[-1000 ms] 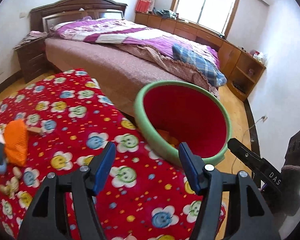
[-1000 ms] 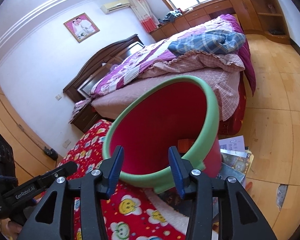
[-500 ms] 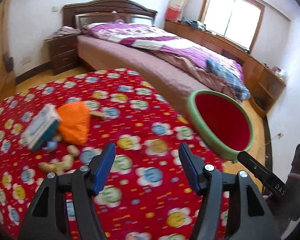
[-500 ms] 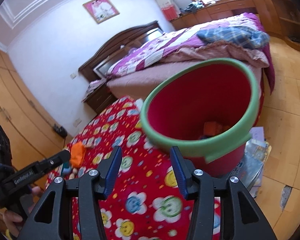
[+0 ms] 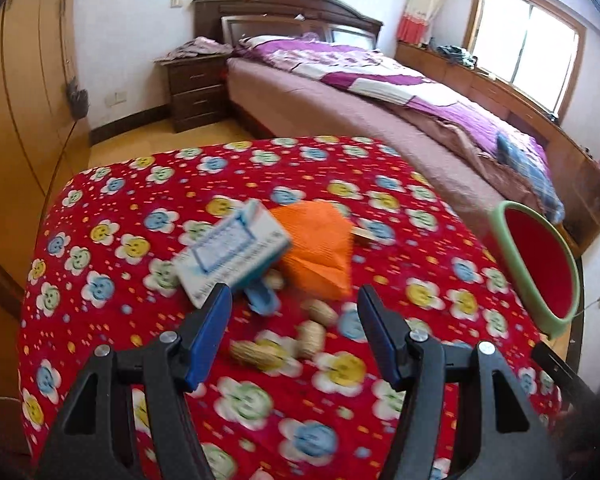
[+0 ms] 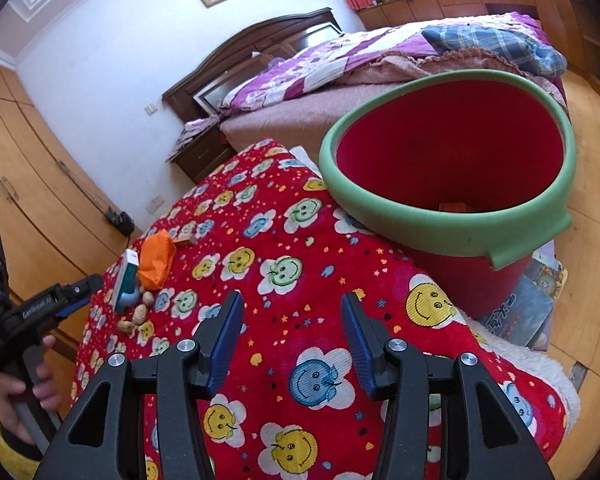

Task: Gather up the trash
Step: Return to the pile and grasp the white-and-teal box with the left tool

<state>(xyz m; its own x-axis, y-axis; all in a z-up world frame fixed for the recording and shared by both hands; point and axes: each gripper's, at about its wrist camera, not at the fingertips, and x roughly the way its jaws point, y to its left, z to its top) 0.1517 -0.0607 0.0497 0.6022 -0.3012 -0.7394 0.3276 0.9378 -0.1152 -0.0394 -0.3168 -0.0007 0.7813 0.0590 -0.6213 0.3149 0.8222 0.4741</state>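
Left gripper [image 5: 294, 326], jaws wide and empty, aims at litter mid-frame: box [image 5: 232, 254], orange bag [image 5: 320, 248], peanuts [image 5: 284, 340]; right gripper [image 6: 292, 334], also wide, waits near bin [image 6: 452, 168] upper right for drop-off.

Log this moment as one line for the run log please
left gripper open over peanuts | right gripper open, empty | box, orange wrapper on table | red bin at table edge
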